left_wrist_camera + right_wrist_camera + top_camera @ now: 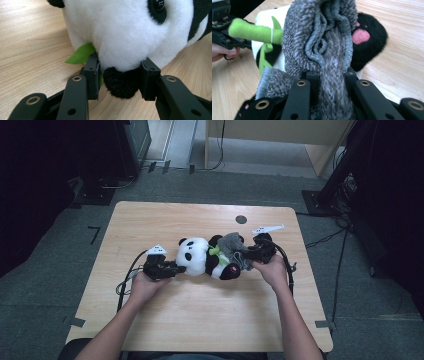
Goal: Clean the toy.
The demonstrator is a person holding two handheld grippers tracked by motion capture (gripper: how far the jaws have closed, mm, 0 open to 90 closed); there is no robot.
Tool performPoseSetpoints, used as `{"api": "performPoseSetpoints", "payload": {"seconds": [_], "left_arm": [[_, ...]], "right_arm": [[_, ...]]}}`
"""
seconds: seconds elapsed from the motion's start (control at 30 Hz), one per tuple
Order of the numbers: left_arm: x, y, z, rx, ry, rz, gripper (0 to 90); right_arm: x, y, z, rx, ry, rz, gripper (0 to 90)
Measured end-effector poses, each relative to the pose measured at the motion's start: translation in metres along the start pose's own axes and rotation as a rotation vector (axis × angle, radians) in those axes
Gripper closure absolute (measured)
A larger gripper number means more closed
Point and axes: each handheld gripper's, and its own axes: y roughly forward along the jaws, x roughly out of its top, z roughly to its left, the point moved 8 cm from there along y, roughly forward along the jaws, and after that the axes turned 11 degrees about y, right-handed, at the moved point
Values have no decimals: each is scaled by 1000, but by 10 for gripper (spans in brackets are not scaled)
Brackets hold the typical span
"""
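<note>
Forearms are entering the high view from the bottom edge, nearest the camera, each hand carrying a gripper at the wooden table (150, 220). Working left to right: the left gripper (167, 268) is lying low at the head end of the plush panda (200, 256), which is resting on its side near the middle of the table. In the left gripper view the jaws are pressing on either side of the panda's black muzzle (121, 83), so this tool is closed on the toy and anchoring it, with a green felt leaf (80, 53) pinched beside one pad. Further right, the grey knitted garment (232, 247) is bunching over the panda's body, and the right gripper (252, 255) is clamping its fabric; the right gripper view is showing folds of grey knit (329, 50) squeezed tight between the pads. Judged by appearance, the toy is light, soft and compressible, and the knit is stretchy and limp, so it is likely to sag and snag rather than slide. The muzzle is giving a firm hold; the garment is best taken at its ribbed edge. The right gripper view is revealing a green felt stalk (253, 32) and a pink paw pad (361, 36) that the left gripper view is missing.
</note>
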Motion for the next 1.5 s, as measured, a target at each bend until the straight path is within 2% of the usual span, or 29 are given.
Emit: {"api": "performPoseSetpoints", "payload": {"seconds": [0.07, 0.37, 0.43, 0.5, 0.6, 0.63, 0.7, 0.73, 0.8, 0.87, 0.97, 1.07, 1.17, 1.33, 1.5], "left_arm": [[0, 0, 0, -3, -5, -2, 594], [0, -1, 0, -6, -5, 5, 593], [0, -1, 1, -13, -12, 4, 593], [0, -1, 1, -16, -16, 5, 593], [0, -1, 1, -3, 8, 13, 592], [0, -1, 0, 6, 19, 18, 592], [0, -1, -1, 9, 13, 25, 592], [-1, -1, -1, 7, 6, 25, 591], [0, -1, -1, 2, -1, 23, 592], [0, -1, 0, -1, -5, 23, 592], [0, -1, 0, -2, -4, 24, 592], [0, -1, 0, 1, -5, 24, 592], [-2, -2, -3, 4, -7, 21, 592], [-3, -3, -4, 7, 4, 26, 591], [-4, -3, -6, 12, 9, 24, 593]], "right_arm": [[-4, -2, -4, -12, 2, 3, 760], [-20, -4, -18, 8, 56, -11, 761], [-22, -5, -22, -10, 48, 1, 761], [-28, -5, -28, -26, 69, 15, 760], [-35, -3, -34, -38, 95, 31, 760], [-37, -3, -37, -58, 97, 46, 759], [-43, -4, -46, -119, 87, 91, 760], [-44, -5, -50, -126, 98, 99, 760], [-45, -11, -57, -144, 119, 90, 760], [-43, -20, -59, -148, 118, 66, 760], [-33, -37, -51, -112, 98, -6, 760], [-16, -54, -32, -74, 49, -93, 760], [-1, -58, -14, -53, -8, -128, 759], [13, -33, 10, -19, -96, -95, 759], [8, 1, 25, 5, -159, 0, 759]]}}
